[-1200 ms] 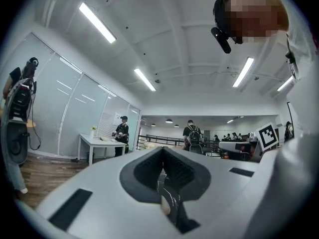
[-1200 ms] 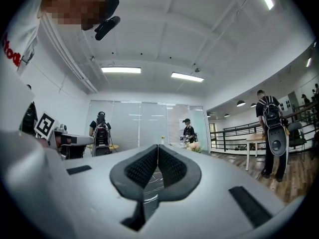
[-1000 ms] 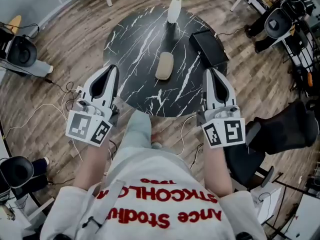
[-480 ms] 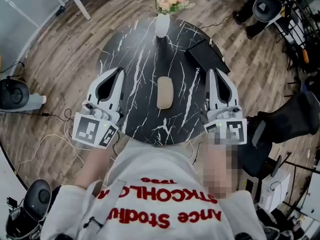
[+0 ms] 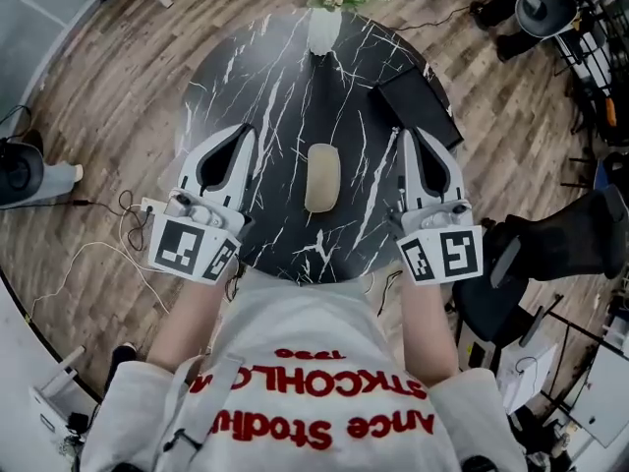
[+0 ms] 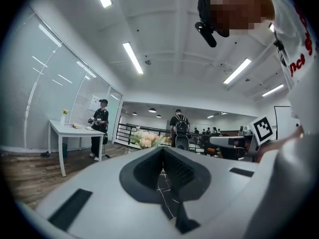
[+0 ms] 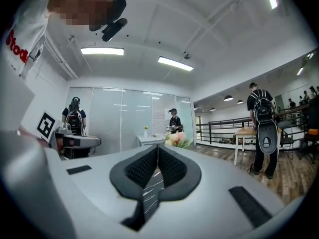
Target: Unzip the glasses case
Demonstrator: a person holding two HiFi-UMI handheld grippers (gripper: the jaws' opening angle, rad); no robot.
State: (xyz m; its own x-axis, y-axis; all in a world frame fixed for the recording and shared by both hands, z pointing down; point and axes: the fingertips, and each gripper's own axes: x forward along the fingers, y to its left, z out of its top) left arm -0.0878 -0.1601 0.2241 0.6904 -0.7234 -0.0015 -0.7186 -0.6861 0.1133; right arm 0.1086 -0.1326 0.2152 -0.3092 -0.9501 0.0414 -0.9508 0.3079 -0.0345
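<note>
A beige glasses case (image 5: 322, 177) lies on a round black table (image 5: 280, 87). The left gripper (image 5: 239, 132) and right gripper (image 5: 406, 137) flank the case, jaws pressed together, empty.

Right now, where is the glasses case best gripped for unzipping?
The glasses case lies flat, long axis pointing away from the person, so probably pinch across its narrow width at the near end, from above. Its zip pull is not visible.

A round black white-veined table (image 5: 265, 116), set on a wooden floor (image 5: 98, 106), is noted to bear a beige glasses case (image 5: 322, 177) near its middle, a white vase (image 5: 323, 29) of flowers at the far edge, and a flat black box (image 5: 415, 106) far right.
</note>
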